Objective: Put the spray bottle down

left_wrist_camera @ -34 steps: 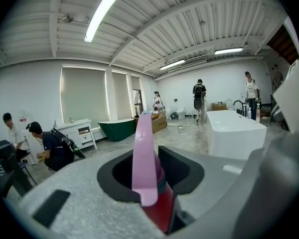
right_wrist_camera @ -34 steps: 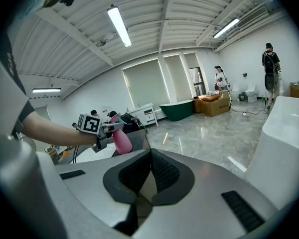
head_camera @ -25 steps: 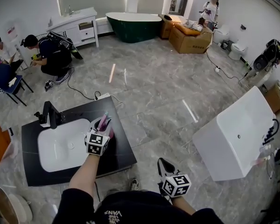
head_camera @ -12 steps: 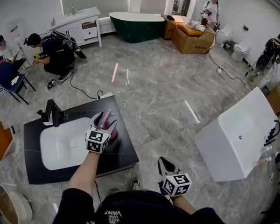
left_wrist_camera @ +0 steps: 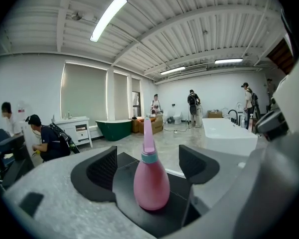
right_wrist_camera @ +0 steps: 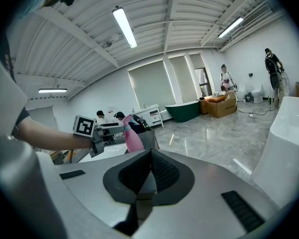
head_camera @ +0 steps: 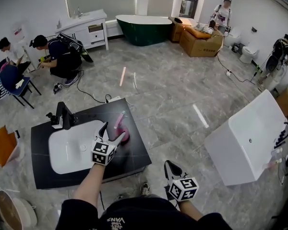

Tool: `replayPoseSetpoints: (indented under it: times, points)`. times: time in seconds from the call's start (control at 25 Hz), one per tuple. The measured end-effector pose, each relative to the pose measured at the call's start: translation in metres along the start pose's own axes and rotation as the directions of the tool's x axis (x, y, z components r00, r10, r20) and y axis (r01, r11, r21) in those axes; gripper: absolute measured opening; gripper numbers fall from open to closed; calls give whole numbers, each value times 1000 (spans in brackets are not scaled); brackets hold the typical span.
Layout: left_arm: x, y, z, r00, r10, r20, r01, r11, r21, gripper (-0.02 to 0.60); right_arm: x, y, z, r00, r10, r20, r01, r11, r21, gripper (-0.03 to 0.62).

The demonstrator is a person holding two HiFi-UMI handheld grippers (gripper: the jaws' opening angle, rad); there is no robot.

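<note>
While the left gripper [head_camera: 114, 130] jaws are opening, spread wide either side of the pink spray bottle [left_wrist_camera: 152, 183] with no pad on it, the bottle stands upright on the black counter [head_camera: 129, 157], between sink basin [head_camera: 69, 150] and the counter's right edge. Right gripper [right_wrist_camera: 150, 154] pressed together, empty, off the counter. Risk: a crooked pull-back clips the tall bottle and tips it toward that edge

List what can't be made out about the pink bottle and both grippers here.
- Head view: the spray bottle base, partly overlapped by the left gripper, whose fingers are opening with the bottle between them, untouched.
- Right gripper view: the bottle's lower half, cut off by the right gripper own body.
- Head view: the right gripper's finger gap, too small.
</note>
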State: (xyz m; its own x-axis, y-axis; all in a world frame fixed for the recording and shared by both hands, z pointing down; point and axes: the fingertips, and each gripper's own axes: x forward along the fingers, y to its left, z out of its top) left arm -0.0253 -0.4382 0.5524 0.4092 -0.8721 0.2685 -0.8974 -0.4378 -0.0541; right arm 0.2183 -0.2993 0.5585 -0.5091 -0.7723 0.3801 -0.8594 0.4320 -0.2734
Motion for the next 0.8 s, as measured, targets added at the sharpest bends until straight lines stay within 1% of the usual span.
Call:
replayPoseSetpoints:
  times: [0.36,0.48,0.68,0.8]
  points:
    - [-74,-5,3,997,-47,56,48,999,-20,383,-13,52,-15,1000,-22,16,22,1000,21,0]
    - [-100,-8,4,995,-63,75,65,998,-23,348,-18,69,-21,999,-37,25,37,999,30,0]
    - [-142,-15,4,990,-97,104,98,995,-8,226,-27,93,-31,997,-67,40,65,997,41,0]
    - [-162,-20,-2,987,-123,101,125,992,-22,183,-33,106,-37,995,-85,47,83,996,46,0]
